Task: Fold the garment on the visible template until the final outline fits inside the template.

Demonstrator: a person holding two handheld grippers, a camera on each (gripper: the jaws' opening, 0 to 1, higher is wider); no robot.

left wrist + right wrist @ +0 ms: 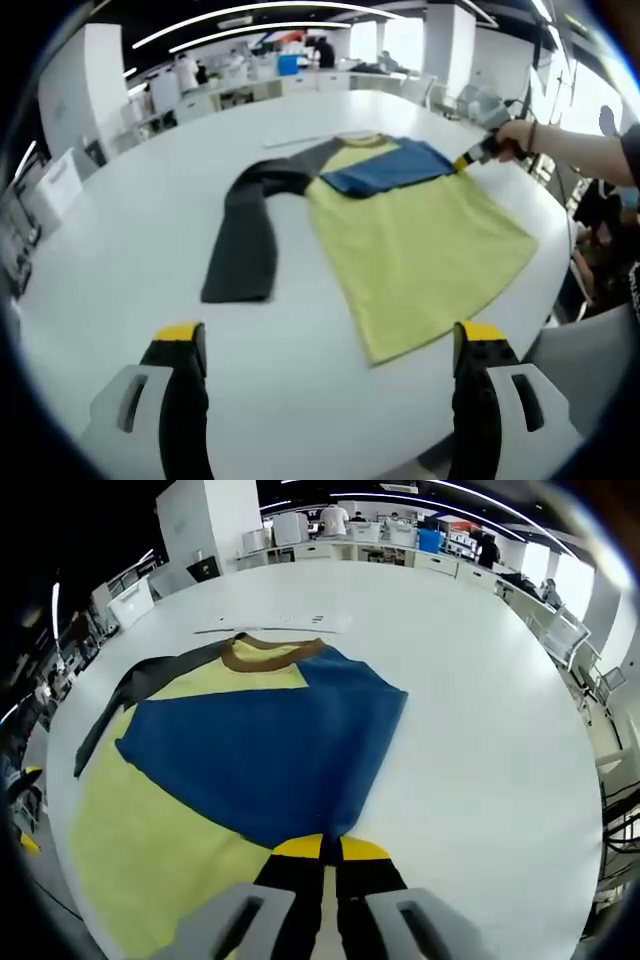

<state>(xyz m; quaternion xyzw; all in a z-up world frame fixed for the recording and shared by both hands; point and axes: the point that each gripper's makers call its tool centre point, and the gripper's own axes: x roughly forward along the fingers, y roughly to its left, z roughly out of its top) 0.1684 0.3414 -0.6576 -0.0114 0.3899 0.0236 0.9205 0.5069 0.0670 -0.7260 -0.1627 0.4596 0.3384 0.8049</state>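
Now your left gripper [330,345] sits at the bottom of the left gripper view, jaws wide apart over bare white desk [130,270]. Your right gripper [323,848], low centre in the right gripper view, is clamped on the blue sleeve [270,750], folded across the yellow garment [420,250]; its dark sleeve [245,235] stretches left.

We count one garment [420,240] ahead of the left gripper [330,350], two sleeves (one dark, one blue), two grippers, one table [120,270]; background people perhaps four, blurred.
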